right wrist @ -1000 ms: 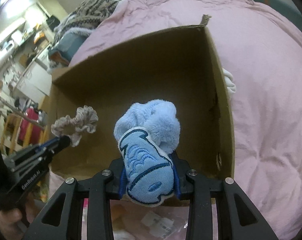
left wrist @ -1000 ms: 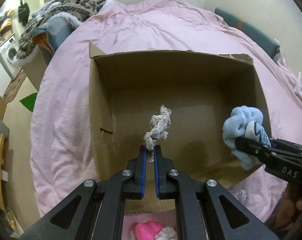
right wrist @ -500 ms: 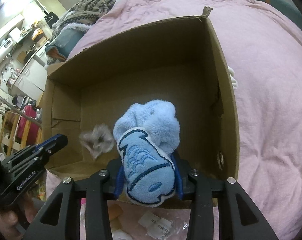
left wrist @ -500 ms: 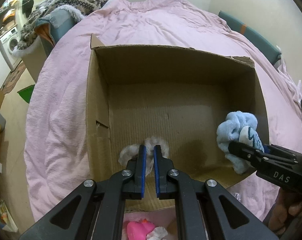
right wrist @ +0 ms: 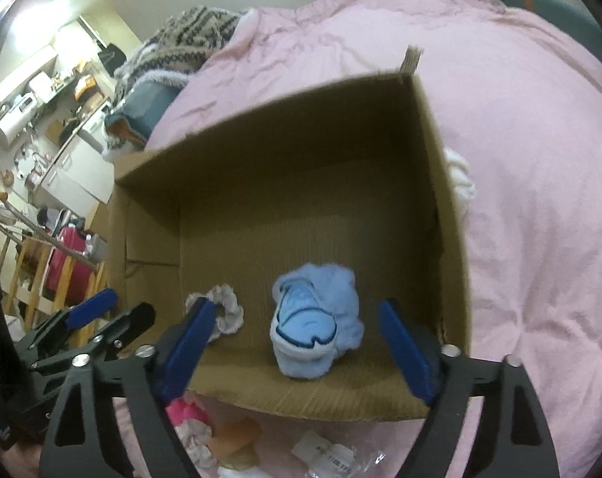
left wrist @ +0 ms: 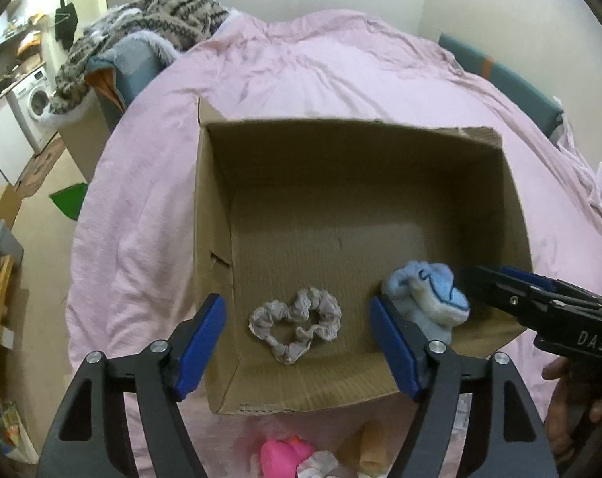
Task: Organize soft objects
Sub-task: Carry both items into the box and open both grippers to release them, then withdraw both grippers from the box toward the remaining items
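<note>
An open cardboard box stands on the pink bed; it also shows in the right wrist view. A beige scrunchie lies on the box floor near the front, also seen in the right wrist view. A fluffy light-blue sock lies to its right on the box floor, also seen in the right wrist view. My left gripper is open and empty above the scrunchie. My right gripper is open and empty above the sock.
A pink bed cover surrounds the box. Pink, white and tan soft items lie in front of the box, with a plastic packet. A white cloth lies right of the box. A patterned blanket is piled far left.
Both grippers opened. The scrunchie dropped from the left gripper and the blue sock from the right gripper; both now lie on the box floor. Both grippers drew back slightly.
</note>
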`<state>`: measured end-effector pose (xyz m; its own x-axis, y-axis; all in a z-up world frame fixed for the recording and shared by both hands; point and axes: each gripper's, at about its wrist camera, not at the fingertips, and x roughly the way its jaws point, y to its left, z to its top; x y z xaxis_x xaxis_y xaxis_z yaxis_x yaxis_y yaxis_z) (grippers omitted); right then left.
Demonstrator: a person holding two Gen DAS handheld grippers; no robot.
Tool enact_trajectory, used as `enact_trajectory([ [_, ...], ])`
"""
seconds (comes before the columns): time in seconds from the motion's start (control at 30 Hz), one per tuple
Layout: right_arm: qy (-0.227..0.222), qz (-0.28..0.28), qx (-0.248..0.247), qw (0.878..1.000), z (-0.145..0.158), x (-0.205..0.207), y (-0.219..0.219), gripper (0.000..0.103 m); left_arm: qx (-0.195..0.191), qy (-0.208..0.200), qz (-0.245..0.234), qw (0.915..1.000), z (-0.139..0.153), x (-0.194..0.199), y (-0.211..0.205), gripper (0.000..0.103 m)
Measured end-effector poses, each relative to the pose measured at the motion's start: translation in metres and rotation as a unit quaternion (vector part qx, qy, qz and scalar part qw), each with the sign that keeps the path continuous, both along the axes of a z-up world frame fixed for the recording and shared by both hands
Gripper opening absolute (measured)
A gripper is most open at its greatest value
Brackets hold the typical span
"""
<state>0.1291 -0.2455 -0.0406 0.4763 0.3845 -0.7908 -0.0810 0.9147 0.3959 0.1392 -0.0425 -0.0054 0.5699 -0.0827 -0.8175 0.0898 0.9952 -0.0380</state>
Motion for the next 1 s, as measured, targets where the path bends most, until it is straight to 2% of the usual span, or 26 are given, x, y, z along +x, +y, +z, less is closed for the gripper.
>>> enact_trajectory([
  [0.13,-0.011,-0.005,0.007,1.0,0.005,0.0,-0.002,0.097,0.008,-0.021,0.014,0.9997,0.008,-0.004,0.005,0.073],
  [0.37,-0.017,-0.007,-0.001,1.0,0.011,-0.004,-0.005,0.097,0.001,-0.024,0.041,0.9989,0.014,-0.009,0.019,0.073],
  [0.5,-0.018,-0.017,0.013,1.0,0.017,-0.012,-0.013,0.097,0.015,-0.03,0.049,0.9982,0.022,-0.017,0.021,0.073],
  [0.67,-0.02,-0.021,0.012,1.0,0.024,-0.027,-0.015,0.097,0.014,-0.066,0.058,0.996,0.04,-0.035,0.027,0.073],
  [0.83,-0.032,-0.022,0.001,0.999,0.032,-0.044,-0.016,0.097,0.011,-0.056,0.058,0.9967,0.044,-0.049,0.035,0.073],
  [1.0,-0.023,-0.029,0.004,0.999,0.031,-0.062,-0.02,0.097,0.008,-0.049,0.057,0.9972,0.041,-0.068,0.043,0.073],
])
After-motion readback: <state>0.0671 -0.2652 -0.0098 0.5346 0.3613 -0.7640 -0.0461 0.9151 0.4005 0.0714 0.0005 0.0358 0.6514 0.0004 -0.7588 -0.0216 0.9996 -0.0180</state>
